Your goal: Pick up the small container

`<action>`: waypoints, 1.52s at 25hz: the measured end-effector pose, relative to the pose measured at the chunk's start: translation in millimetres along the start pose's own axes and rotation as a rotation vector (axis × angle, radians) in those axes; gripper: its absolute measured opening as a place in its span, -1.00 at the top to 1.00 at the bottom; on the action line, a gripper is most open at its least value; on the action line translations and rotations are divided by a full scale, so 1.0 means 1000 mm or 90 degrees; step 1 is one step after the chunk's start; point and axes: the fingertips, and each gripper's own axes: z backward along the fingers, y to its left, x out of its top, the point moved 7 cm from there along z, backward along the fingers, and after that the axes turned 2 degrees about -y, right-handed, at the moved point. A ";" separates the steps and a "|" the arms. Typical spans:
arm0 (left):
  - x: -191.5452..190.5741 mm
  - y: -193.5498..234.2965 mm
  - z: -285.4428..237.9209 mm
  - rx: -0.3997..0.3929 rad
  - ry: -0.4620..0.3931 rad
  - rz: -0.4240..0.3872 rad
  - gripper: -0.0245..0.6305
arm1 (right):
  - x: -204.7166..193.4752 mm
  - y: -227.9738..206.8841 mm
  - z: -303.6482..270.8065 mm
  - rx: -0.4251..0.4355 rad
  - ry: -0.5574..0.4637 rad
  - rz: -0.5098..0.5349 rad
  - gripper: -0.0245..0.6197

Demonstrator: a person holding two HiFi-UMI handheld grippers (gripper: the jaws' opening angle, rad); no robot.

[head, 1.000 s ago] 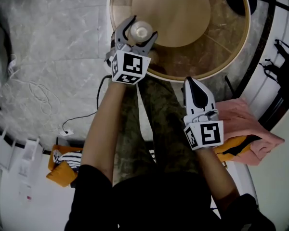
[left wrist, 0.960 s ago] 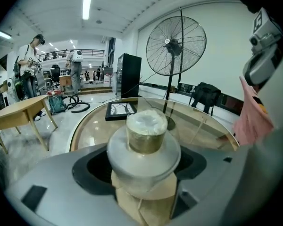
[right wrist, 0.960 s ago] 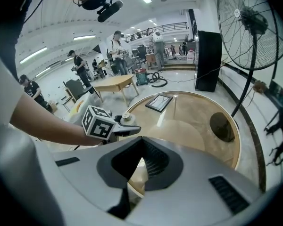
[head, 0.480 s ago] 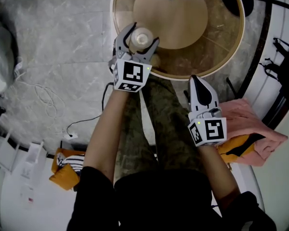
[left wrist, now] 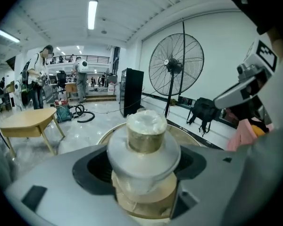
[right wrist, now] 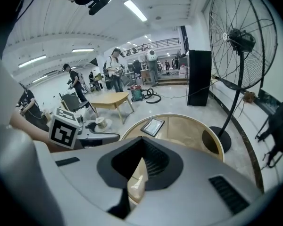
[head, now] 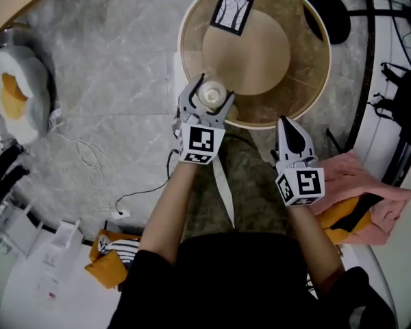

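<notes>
Left gripper view: left claw [left wrist: 142,185] clamps the small container [left wrist: 144,138]; right claw [right wrist: 140,147] sits pressed together, empty.

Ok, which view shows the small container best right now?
Left gripper view: the small container fills the centre, clamped in the left gripper. Head view shows the small container only from above, small. Right gripper view catches the small container tiny, at far left.

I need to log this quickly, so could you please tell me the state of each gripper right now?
Left gripper: closed on the small container.
Right gripper: closed, holding nothing.
</notes>
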 end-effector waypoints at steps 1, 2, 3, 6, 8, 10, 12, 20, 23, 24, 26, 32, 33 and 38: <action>0.011 -0.002 0.008 0.003 -0.001 -0.004 -0.15 | 0.009 0.000 0.006 -0.003 -0.008 0.002 0.86; 0.022 -0.004 0.017 0.007 -0.002 0.000 -0.15 | 0.019 -0.001 0.012 -0.005 -0.014 0.005 0.86; 0.033 -0.007 0.026 0.011 -0.004 0.008 -0.15 | 0.028 -0.003 0.019 -0.007 -0.020 0.007 0.86; 0.069 -0.015 0.052 0.011 -0.010 0.028 -0.15 | 0.057 -0.003 0.043 -0.017 -0.034 0.004 0.86; 0.093 -0.017 0.070 0.012 -0.014 0.030 -0.15 | 0.077 0.001 0.059 -0.018 -0.045 0.003 0.86; 0.117 -0.019 0.090 0.015 -0.017 0.032 -0.15 | 0.095 0.008 0.077 -0.014 -0.057 0.007 0.86; 0.141 -0.019 0.110 0.021 -0.020 0.047 -0.15 | 0.114 0.015 0.093 -0.012 -0.066 0.009 0.86; 0.236 -0.048 0.178 0.033 -0.055 0.049 -0.15 | 0.199 0.024 0.153 -0.011 -0.134 0.018 0.86; 0.269 -0.054 0.198 0.031 -0.072 0.031 -0.15 | 0.225 0.026 0.171 -0.010 -0.174 0.034 0.86; 0.278 -0.054 0.205 0.030 -0.074 0.030 -0.15 | 0.232 0.025 0.176 -0.010 -0.184 0.040 0.86; 0.294 -0.058 0.217 0.028 -0.071 0.032 -0.15 | 0.243 0.021 0.190 -0.012 -0.195 0.046 0.86; 0.332 -0.072 0.242 0.030 -0.074 0.005 -0.15 | 0.274 0.007 0.235 -0.046 -0.243 0.107 0.86; 0.338 -0.071 0.244 0.031 -0.081 0.001 -0.15 | 0.280 0.006 0.239 -0.048 -0.254 0.112 0.86; 0.359 -0.067 0.250 0.048 -0.104 -0.006 -0.15 | 0.289 -0.005 0.259 -0.067 -0.282 0.094 0.86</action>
